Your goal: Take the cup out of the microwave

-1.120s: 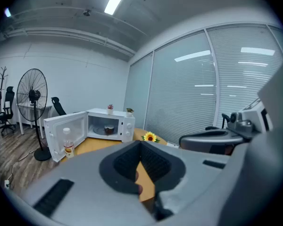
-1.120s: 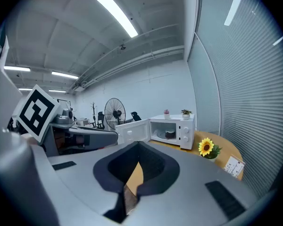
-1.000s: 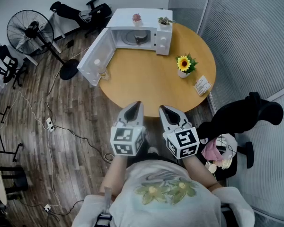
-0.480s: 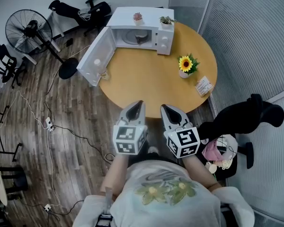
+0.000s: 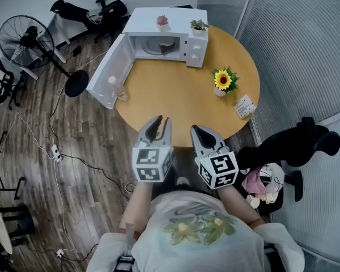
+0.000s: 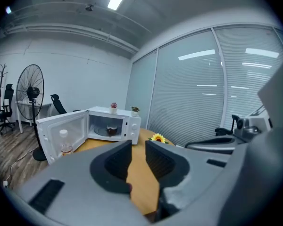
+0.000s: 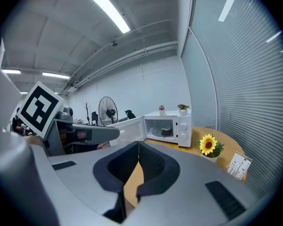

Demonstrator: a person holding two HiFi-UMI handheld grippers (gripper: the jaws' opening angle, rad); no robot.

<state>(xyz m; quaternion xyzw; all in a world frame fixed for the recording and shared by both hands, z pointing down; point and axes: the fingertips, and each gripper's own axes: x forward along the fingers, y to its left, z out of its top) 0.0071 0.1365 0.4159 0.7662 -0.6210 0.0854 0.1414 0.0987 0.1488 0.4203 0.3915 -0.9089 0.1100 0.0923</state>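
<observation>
Dark cup sitting inside the open-doored microwave at the round desk's far side, left gripper fingers opening around nothing, right gripper fingers pressing together, empty, both hovering over the near edge

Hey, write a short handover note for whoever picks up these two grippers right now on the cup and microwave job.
Left gripper: jaws slightly apart and opening, nothing between them, at the near edge of the table.
Right gripper: shut, empty, beside the left one.
Cup: inside the microwave, which stands at the table's far side.
Door: swung wide open.
Done: the door is open and the way in looks clear.
Left: reach across, grip the cup, bring it out of the microwave.
</observation>
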